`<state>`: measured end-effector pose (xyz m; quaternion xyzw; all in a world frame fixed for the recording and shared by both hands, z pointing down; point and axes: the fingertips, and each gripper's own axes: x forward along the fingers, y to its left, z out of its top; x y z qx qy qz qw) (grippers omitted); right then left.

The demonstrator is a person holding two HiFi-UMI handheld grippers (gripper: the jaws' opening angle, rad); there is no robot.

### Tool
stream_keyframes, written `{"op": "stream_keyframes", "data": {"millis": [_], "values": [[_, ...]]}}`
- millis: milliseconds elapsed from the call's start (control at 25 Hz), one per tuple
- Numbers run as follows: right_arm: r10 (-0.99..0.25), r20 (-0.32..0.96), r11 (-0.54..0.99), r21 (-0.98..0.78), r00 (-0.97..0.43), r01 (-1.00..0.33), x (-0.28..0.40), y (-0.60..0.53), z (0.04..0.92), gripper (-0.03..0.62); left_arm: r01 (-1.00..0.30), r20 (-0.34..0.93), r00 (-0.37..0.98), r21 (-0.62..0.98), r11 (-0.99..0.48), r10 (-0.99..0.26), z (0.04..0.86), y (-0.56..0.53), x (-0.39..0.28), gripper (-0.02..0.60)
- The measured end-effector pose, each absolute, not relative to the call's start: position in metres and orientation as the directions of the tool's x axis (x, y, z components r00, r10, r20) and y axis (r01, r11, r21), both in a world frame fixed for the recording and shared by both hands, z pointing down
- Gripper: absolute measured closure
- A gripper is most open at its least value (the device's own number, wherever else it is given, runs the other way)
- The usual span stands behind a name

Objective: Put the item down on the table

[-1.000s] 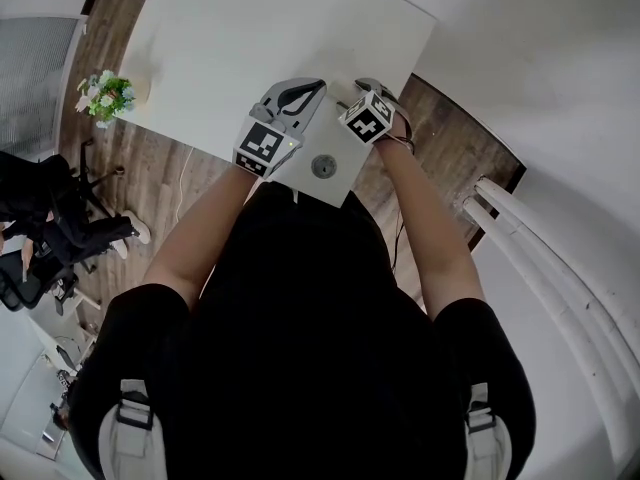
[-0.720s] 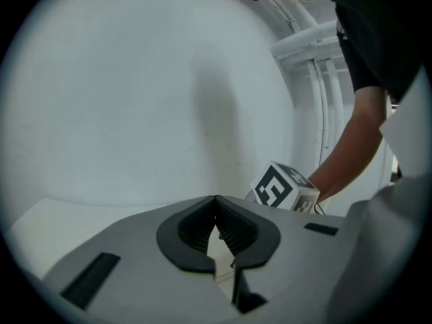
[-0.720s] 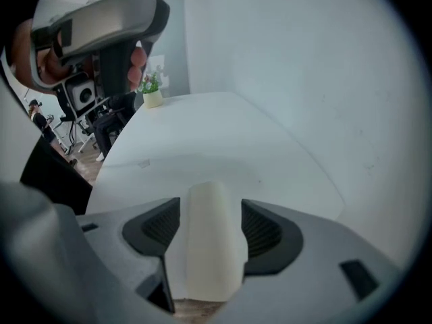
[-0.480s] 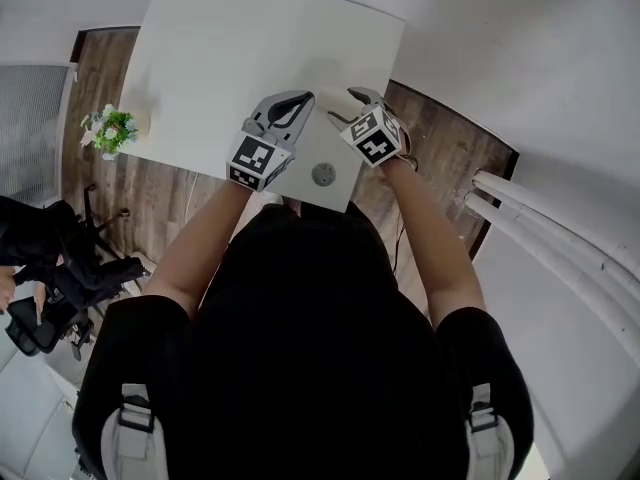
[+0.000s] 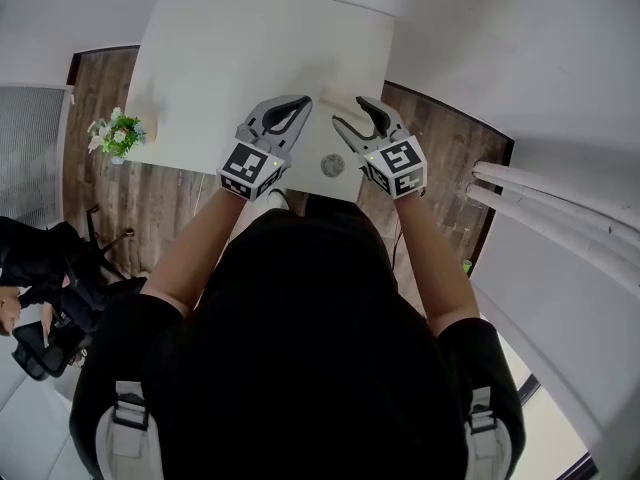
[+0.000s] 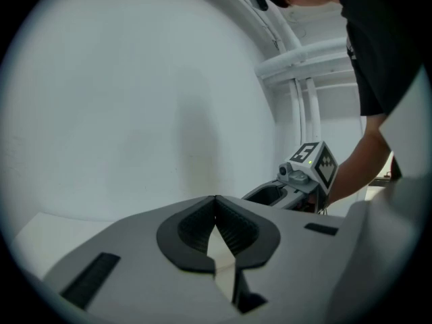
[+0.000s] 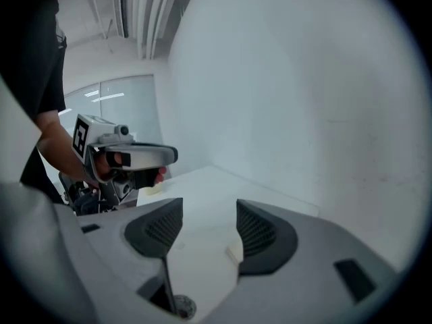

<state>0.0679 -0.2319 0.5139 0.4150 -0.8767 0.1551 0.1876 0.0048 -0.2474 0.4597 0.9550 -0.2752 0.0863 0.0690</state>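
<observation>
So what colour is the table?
The table is white, best seen in the head view.

white table [image 5: 250, 58] (grey grommet [image 5: 332, 165] inset)

The head camera looks steeply down from above the person, well over the left claw [image 5: 303, 100] and right claw [image 5: 350, 111] at the white rectangular worktop [image 5: 250, 58]. Each claw camera sits close behind its own jaws, the right's closing with nothing between, facing the plain white wall [image 7: 304, 79]. Each catches the other claw beside it.
</observation>
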Motion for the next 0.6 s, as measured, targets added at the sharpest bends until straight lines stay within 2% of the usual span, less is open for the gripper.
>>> {"op": "stream_keyframes", "data": {"millis": [360, 600], "values": [[-0.795, 0.272, 0.537, -0.100, -0.542, -0.838, 0.054, -0.186, 0.444, 0.398, -0.463, 0.131, 0.883, 0.078, -0.883, -0.451, 0.428, -0.202, -0.005, 0.588], [-0.830, 0.179, 0.522, -0.090, -0.529, -0.848, 0.038, -0.156, 0.411, 0.442, -0.416, 0.077, 0.909, 0.075, -0.906, -0.410, 0.407, -0.176, -0.010, 0.588]]}}
